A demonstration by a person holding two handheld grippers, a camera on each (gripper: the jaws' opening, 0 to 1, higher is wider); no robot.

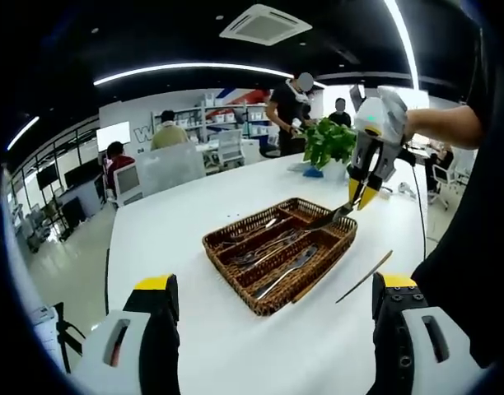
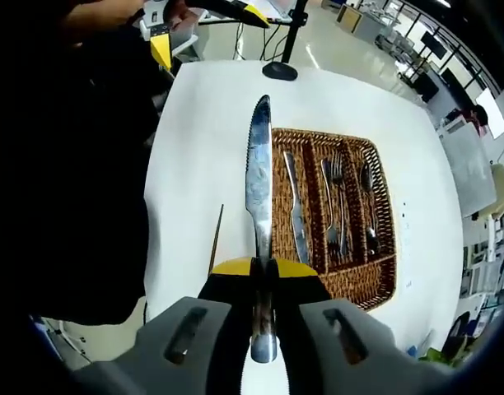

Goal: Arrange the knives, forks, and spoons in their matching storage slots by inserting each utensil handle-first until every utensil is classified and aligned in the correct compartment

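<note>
A brown wicker basket (image 1: 231, 276) with three long slots stands in the middle of the white table. It holds a knife (image 2: 295, 210) in one outer slot, forks (image 2: 334, 202) in the middle slot and spoons (image 2: 369, 206) in the other outer slot. My right gripper (image 2: 263, 265) is shut on the handle of another table knife (image 2: 259, 164), whose blade points away from me beside the basket's (image 2: 351, 284) knife-side wall. In the left gripper view the right gripper (image 1: 363, 196) holds that knife (image 1: 330, 218) slanting over the basket's far end. My left gripper (image 1: 277, 281) is open and holds nothing, low before the basket.
A thin wooden stick (image 1: 365, 276) lies on the table (image 1: 170, 222) beside the basket, also visible as the stick (image 2: 217, 239). A potted plant (image 1: 328, 141) stands at the table's far end. A black stand base (image 2: 279, 70) sits near the opposite edge. People sit and stand behind.
</note>
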